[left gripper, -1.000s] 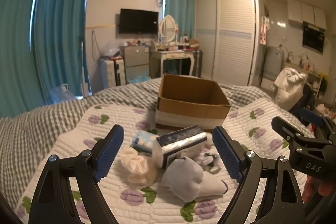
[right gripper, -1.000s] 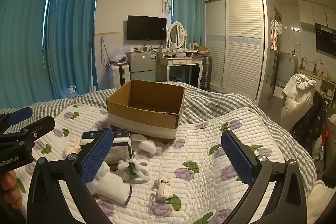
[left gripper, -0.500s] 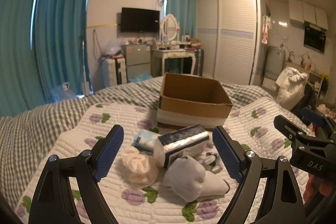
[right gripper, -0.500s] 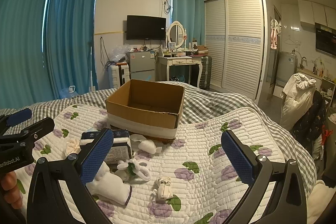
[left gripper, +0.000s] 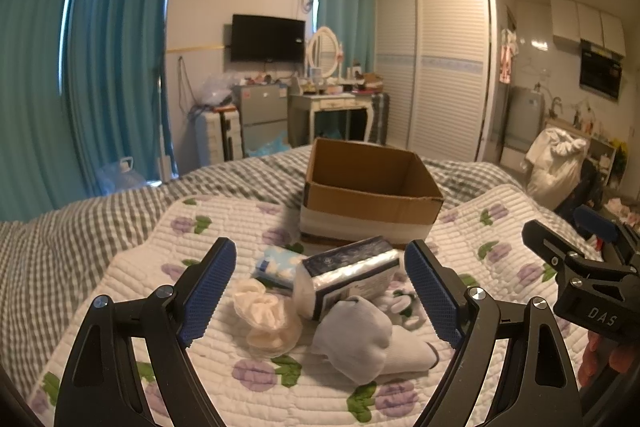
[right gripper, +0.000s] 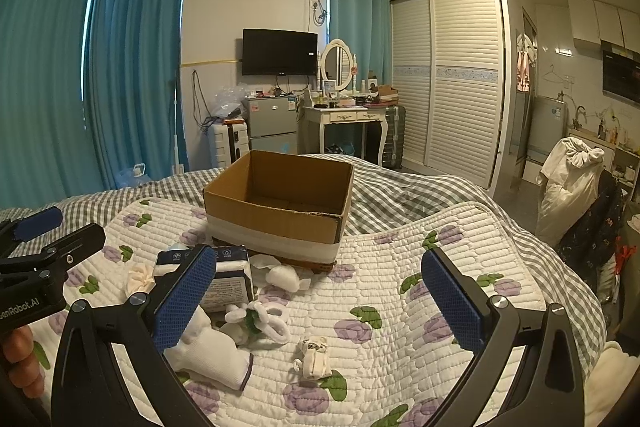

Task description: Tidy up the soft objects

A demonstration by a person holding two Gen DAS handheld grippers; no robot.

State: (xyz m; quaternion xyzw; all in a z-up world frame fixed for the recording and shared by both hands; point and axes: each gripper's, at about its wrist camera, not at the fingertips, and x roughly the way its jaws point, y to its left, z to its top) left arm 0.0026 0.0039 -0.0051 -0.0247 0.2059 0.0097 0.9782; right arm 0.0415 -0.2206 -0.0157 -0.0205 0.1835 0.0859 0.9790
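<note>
An open cardboard box (left gripper: 372, 187) stands empty on the flowered quilt (left gripper: 224, 227); it also shows in the right wrist view (right gripper: 280, 203). In front of it lie soft items: a tissue pack (left gripper: 348, 273), a small blue tissue packet (left gripper: 276, 265), a cream scrunchie (left gripper: 266, 315) and white socks (left gripper: 368, 337). The right wrist view adds a white flower hair tie (right gripper: 256, 321), a small white wad (right gripper: 284, 275) and a small rolled item (right gripper: 314, 355). My left gripper (left gripper: 320, 291) is open above the pile. My right gripper (right gripper: 320, 307) is open and empty, to its right.
The bed has a grey checked blanket (left gripper: 60, 235) under the quilt. Beyond it stand teal curtains (right gripper: 132, 67), a small fridge (right gripper: 272, 125), a dressing table (right gripper: 344, 115) and a white wardrobe (right gripper: 448, 79). A chair with clothes (right gripper: 576, 195) stands at the right.
My left gripper has tilted and drifted slightly, so the box sits a little further right in its view. Nothing on the bed has moved.
</note>
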